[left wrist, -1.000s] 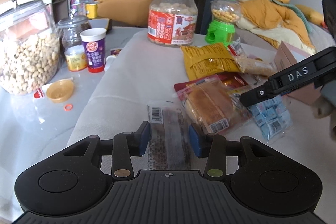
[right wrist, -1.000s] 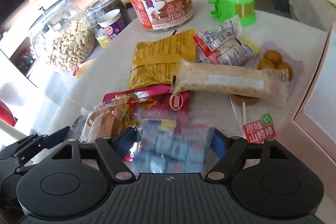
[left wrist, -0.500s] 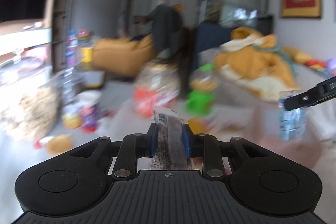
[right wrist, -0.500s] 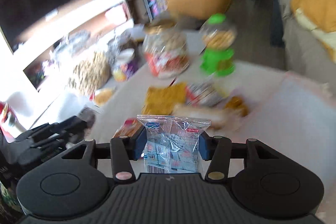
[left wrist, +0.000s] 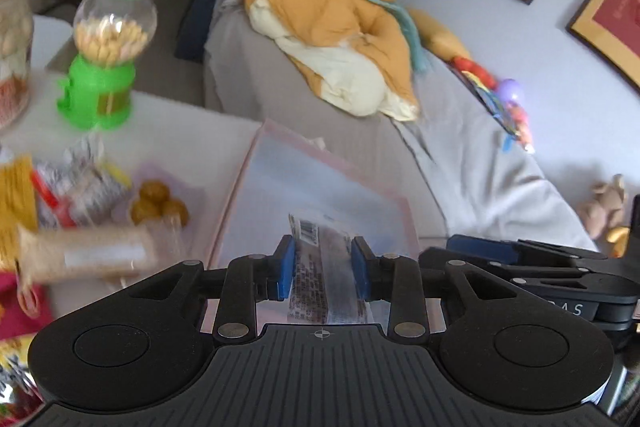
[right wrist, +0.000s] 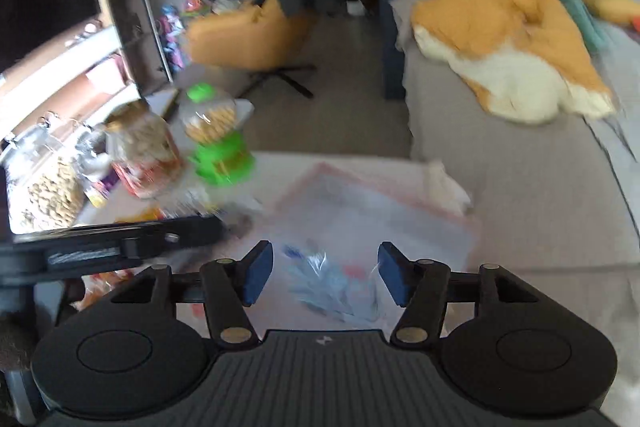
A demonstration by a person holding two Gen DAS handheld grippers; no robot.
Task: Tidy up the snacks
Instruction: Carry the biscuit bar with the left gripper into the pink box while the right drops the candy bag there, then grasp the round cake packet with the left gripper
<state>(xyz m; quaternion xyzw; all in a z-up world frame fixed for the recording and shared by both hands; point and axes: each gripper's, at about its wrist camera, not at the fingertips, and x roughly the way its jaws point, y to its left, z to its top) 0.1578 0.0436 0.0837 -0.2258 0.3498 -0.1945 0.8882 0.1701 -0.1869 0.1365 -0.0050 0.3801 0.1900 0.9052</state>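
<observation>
Left gripper (left wrist: pixel 323 269) is pinching a long clear-wrapped snack bar (left wrist: pixel 326 277) by its long sides, the barcode end sticking out ahead of the blue pads; the jaws are easing apart, though the pads are touching the wrapper on both sides. Directly ahead of and below this claw the pink-rimmed box (left wrist: pixel 236 195) is lying open. Right gripper (right wrist: pixel 325 273) is spreading its jaws; a clear packet of small blue candies (right wrist: pixel 338 287), blurred, is showing in the gap, and neither pad is touching it. It appears to be dropping toward the same box, just ahead of that claw. Judgement: both packs are light, soft and crinkly, with slick film likely to slip under a shallow pinch. The bar is best taken mid-length across its width, gently, since the contents may crush.
</observation>
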